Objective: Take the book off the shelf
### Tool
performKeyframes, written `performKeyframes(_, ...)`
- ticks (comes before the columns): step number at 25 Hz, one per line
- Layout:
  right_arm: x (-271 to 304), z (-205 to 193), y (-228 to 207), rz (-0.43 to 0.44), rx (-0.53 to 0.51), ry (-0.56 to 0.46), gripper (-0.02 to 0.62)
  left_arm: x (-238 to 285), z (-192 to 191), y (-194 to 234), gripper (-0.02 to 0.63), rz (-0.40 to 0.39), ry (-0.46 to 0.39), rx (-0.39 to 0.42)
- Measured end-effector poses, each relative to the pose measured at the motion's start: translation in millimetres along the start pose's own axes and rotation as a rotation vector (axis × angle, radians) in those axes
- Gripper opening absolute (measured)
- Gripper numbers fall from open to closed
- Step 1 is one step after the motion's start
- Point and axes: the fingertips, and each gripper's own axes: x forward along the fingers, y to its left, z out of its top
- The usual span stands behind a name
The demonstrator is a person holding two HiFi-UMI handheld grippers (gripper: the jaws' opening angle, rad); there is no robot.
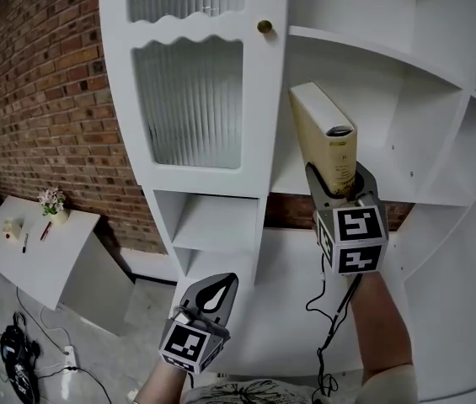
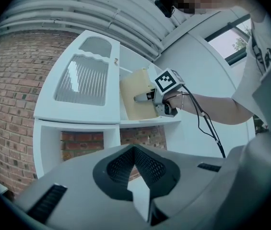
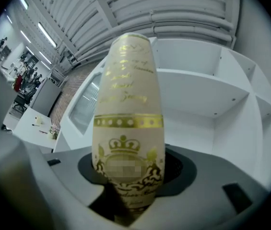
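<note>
A cream hardback book (image 1: 322,137) with gold lettering stands upright in front of the open shelf compartment (image 1: 406,99). My right gripper (image 1: 339,183) is shut on the lower part of its spine. In the right gripper view the spine (image 3: 128,123) fills the middle, clamped between the jaws of the right gripper (image 3: 130,195). From the left gripper view the book (image 2: 137,97) shows just above the shelf board (image 2: 149,122); contact cannot be told. My left gripper (image 1: 214,293) hangs low, apart from the shelf, shut on nothing, its tips (image 2: 136,176) meeting.
A white cabinet door (image 1: 191,99) with ribbed glass and a brass knob (image 1: 264,27) stands left of the book. Behind is a brick wall (image 1: 44,99). Lower left, a white table (image 1: 40,259) carries a small flower pot (image 1: 52,202). Cables (image 1: 18,360) lie on the floor.
</note>
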Motion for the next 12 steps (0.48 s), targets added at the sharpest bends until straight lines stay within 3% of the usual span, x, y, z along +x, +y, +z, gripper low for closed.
performKeyframes(5,-36.1,-2.0,5.3,-0.013,-0.002,-0.047,0.229,-8.6,0.2,-23.0,0.012,-0.030,0.026,0.015)
performKeyframes(12,-91.0,-15.0,22.6,-0.047,0.021,-0.111,0.229,-21.2,-5.4,-35.1,0.012,-0.002,0.037,-0.013)
